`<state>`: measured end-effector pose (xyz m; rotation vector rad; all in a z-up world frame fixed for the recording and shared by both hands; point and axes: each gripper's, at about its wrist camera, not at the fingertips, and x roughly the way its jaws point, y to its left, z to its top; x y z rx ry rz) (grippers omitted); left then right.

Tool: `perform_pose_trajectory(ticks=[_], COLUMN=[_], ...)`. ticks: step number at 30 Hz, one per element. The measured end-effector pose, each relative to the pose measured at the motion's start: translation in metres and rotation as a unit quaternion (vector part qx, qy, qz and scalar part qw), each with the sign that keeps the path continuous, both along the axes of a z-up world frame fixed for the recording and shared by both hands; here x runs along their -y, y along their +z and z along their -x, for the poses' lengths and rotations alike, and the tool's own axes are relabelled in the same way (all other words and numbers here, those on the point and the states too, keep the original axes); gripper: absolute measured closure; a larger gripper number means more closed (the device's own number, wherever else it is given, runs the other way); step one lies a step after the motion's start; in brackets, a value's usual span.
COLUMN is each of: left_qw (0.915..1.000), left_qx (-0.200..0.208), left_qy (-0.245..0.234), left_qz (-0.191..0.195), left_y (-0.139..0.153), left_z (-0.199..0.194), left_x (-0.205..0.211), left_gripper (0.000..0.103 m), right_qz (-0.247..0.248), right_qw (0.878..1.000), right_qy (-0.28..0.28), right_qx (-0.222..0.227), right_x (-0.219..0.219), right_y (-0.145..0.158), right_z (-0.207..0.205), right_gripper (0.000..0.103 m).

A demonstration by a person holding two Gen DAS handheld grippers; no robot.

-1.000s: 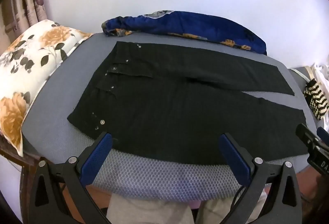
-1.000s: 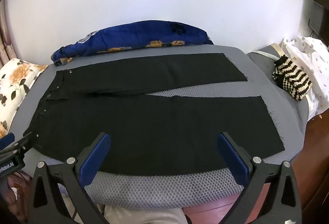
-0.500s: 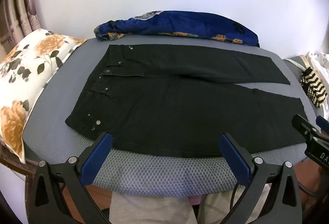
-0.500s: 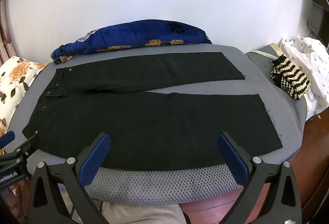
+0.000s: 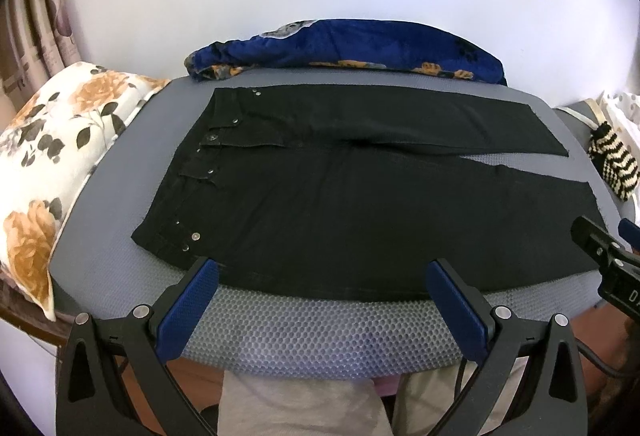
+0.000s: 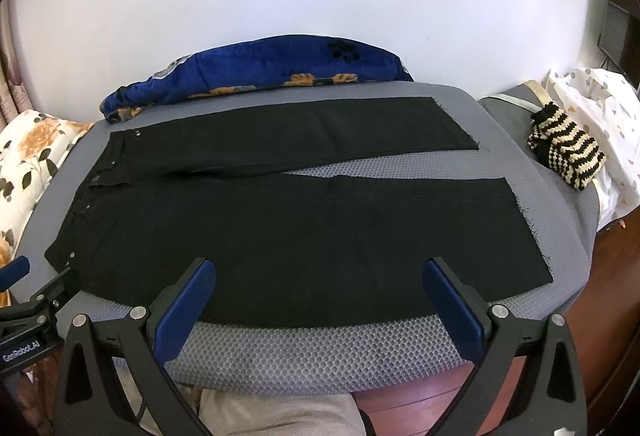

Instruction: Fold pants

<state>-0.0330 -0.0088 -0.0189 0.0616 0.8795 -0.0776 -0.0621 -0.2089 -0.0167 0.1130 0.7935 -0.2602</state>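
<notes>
Black pants (image 5: pixel 340 195) lie flat on a grey mesh pad (image 5: pixel 320 332), waistband with metal studs to the left, both legs spread apart toward the right. In the right wrist view the pants (image 6: pixel 304 228) fill the pad (image 6: pixel 320 352) and the frayed leg hems end at the right. My left gripper (image 5: pixel 320 272) hovers open over the near edge of the pants, closer to the waist. My right gripper (image 6: pixel 318 270) is open too, above the near leg's front edge. Neither holds cloth. The right gripper's tip (image 5: pixel 600 248) shows at the left view's right edge.
A blue flowered blanket (image 5: pixel 348 47) is bunched along the far edge by the white wall. A floral pillow (image 5: pixel 52 163) sits at the left. A striped knitted item (image 6: pixel 568 151) and dotted white cloth (image 6: pixel 600 107) lie at the right. A person's beige trousers (image 5: pixel 300 408) show below the pad.
Both views have pulled back and tilted slightly, so the pants sit a little lower and nearer to level in frame. The grippers stay open and the pants have not moved.
</notes>
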Motion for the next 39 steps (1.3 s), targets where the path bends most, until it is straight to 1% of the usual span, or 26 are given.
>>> perform_pose_trajectory(ticks=[13,39], left_qw=[1.0000,0.9999], left_qx=[0.007,0.008], left_qy=[0.000,-0.001], left_qz=[-0.004,-0.008], left_y=[0.0024,0.0046], left_z=[0.0025,0.0030], left_x=[0.0022,0.0036], left_gripper=[0.000,0.000], right_qz=[-0.004,-0.006], right_qw=[1.000,1.000], right_qy=[-0.004,-0.003], right_qx=[0.005,0.008], right_x=[-0.0013,-0.0015], right_y=[-0.0021,-0.0022], right_z=[0.0047,0.0061], right_gripper=[0.000,0.000])
